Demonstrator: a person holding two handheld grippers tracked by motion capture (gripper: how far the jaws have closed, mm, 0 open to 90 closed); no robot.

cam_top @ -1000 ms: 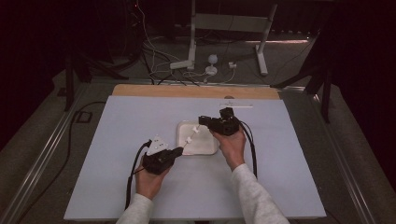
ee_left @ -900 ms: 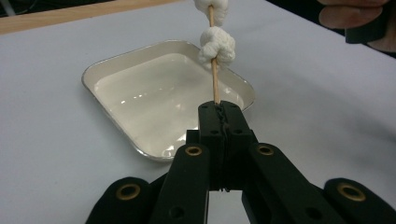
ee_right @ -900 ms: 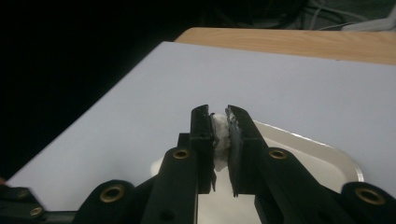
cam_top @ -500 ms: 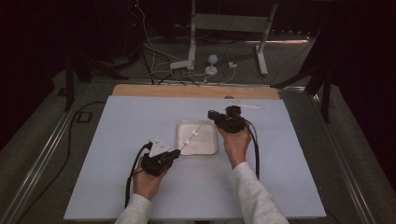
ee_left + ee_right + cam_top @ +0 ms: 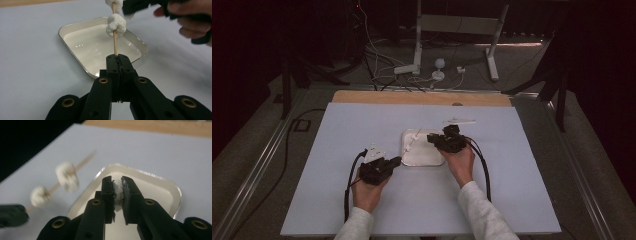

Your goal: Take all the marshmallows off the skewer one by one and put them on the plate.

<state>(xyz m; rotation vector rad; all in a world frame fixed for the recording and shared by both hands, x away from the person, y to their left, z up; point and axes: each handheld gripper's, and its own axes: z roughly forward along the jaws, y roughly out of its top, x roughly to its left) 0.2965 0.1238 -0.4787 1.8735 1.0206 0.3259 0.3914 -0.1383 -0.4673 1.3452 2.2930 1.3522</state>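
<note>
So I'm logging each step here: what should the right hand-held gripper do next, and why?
Probably carry its marshmallow to the skewer tip and push it on. The right hand-held gripper pinches one over the tray; the left hand-held gripper holds the skewer, two pieces threaded.

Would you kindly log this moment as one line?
left tool: shut on skewer | right tool: shut on marshmallow | skewer: two marshmallows threaded | below: white tray
</note>
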